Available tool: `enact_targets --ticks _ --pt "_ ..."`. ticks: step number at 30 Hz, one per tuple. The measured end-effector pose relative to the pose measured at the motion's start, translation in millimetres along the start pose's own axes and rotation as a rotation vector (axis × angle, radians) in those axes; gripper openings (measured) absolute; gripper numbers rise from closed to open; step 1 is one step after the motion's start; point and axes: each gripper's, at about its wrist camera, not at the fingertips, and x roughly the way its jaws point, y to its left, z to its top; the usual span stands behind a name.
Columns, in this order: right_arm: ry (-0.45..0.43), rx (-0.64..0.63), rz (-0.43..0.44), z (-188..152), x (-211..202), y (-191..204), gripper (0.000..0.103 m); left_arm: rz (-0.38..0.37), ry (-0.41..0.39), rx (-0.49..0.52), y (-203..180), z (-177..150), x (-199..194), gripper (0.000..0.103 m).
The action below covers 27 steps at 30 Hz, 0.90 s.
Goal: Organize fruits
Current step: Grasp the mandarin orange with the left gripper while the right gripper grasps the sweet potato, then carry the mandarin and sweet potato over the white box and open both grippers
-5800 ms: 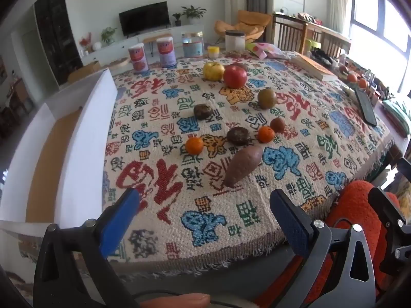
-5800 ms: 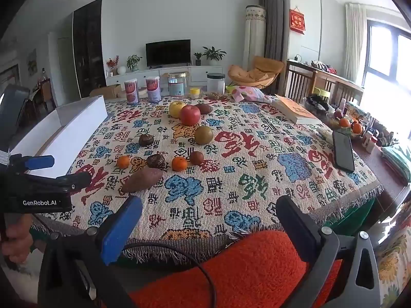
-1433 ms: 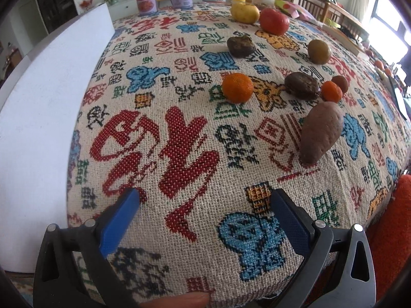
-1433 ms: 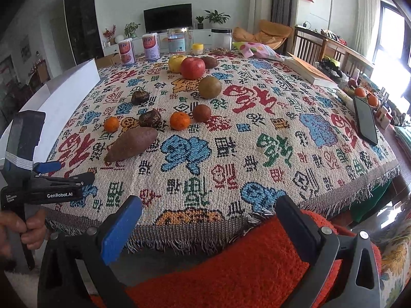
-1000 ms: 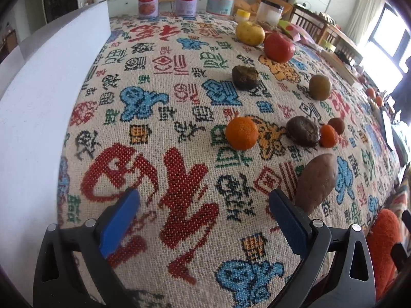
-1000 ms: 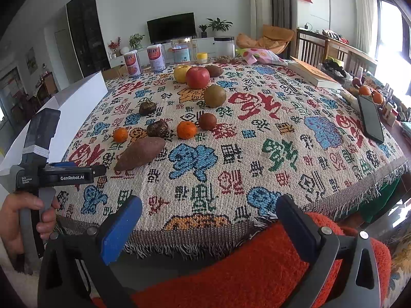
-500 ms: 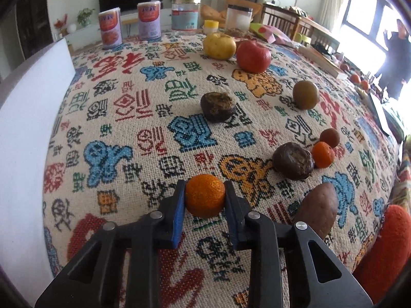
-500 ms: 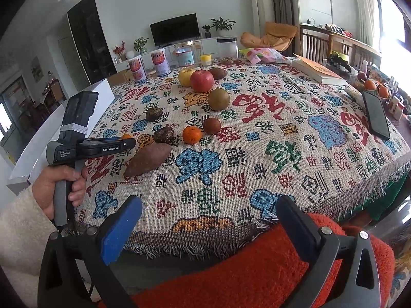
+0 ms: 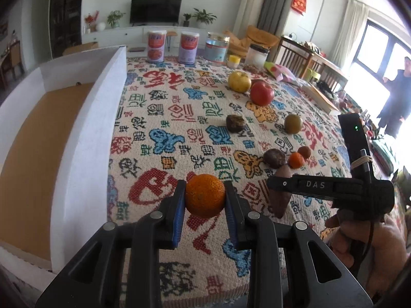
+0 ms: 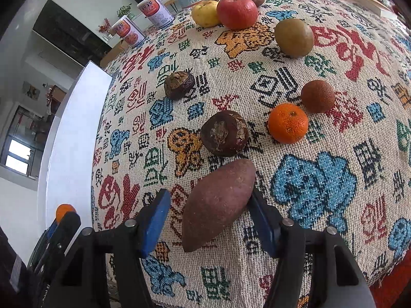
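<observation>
While both grippers work at the near edge, the scene runs from largest to smallest:
Tablecloth (image 9: 164, 118): woven, covered in coloured characters and cartoon figures, carrying all the fruit.
White box (image 9: 84, 133): open-topped with a brown floor, standing along the cloth's left edge.
Left gripper (image 9: 204, 205): clenched on the mandarin (image 9: 204, 195), one blue pad pressing each side; the fruit appears lifted clear of the cloth, near the box wall.
Right gripper (image 10: 209, 211): partly open, straddling the sweet potato (image 10: 218, 202); the right pad touches its skin, the left pad stands a little apart.
Sweet potato axis: lying on the cloth, long axis diagonal in the right wrist view, pointed end toward the gripper, blunt end just beside the dark round fruit (image 10: 224, 133).
Back row: red apple (image 10: 236, 12) touching the yellow apple (image 10: 206, 13).
Middle: green-brown pear (image 10: 294, 38), apart from the others.
Small fruit: second mandarin (image 10: 287, 123) just beside a brown round fruit (image 10: 318, 96); a wrinkled dark fruit (image 10: 179, 85) farther left.
</observation>
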Motion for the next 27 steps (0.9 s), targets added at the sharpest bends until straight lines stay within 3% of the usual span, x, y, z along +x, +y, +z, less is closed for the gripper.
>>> enact_targets --ticks 4,5,7,9,12,17,22,23,24,25,27 --pt "0.012 0.004 0.027 -6 -10 -3 0.043 -0.054 -0.022 -0.081 28 8 -50 0.028" --pt "0.009 0.004 0.067 -8 -19 -3 0.043 -0.060 -0.035 -0.107 37 12 -64 0.028" --pt "-0.006 -0.059 0.144 -9 -39 14 0.043 -0.021 -0.067 -0.149 62 20 -88 0.028" --pt "-0.022 -0.166 0.212 -9 -60 48 0.043 0.064 -0.107 -0.199 90 26 -104 0.028" --pt "-0.023 -0.351 0.338 -12 -81 122 0.043 0.231 -0.110 -0.249 133 27 -100 0.028" --pt "0.007 -0.595 0.492 -38 -67 236 0.043 0.336 -0.031 -0.305 178 12 -68 0.028" --pt "0.070 -0.693 0.439 -59 -12 286 0.043 0.359 0.004 -0.316 187 -1 -58 0.030" --pt "0.084 -0.686 0.422 -59 -4 287 0.044 0.369 0.007 -0.313 187 -2 -58 0.032" --pt "0.094 -0.674 0.409 -58 3 286 0.044 0.379 0.004 -0.311 187 -3 -58 0.042" --pt "0.093 -0.655 0.404 -55 6 283 0.044 0.388 -0.004 -0.311 186 -3 -59 0.059" --pt "0.088 -0.624 0.427 -48 4 275 0.047 0.402 -0.034 -0.315 183 0 -64 0.070"
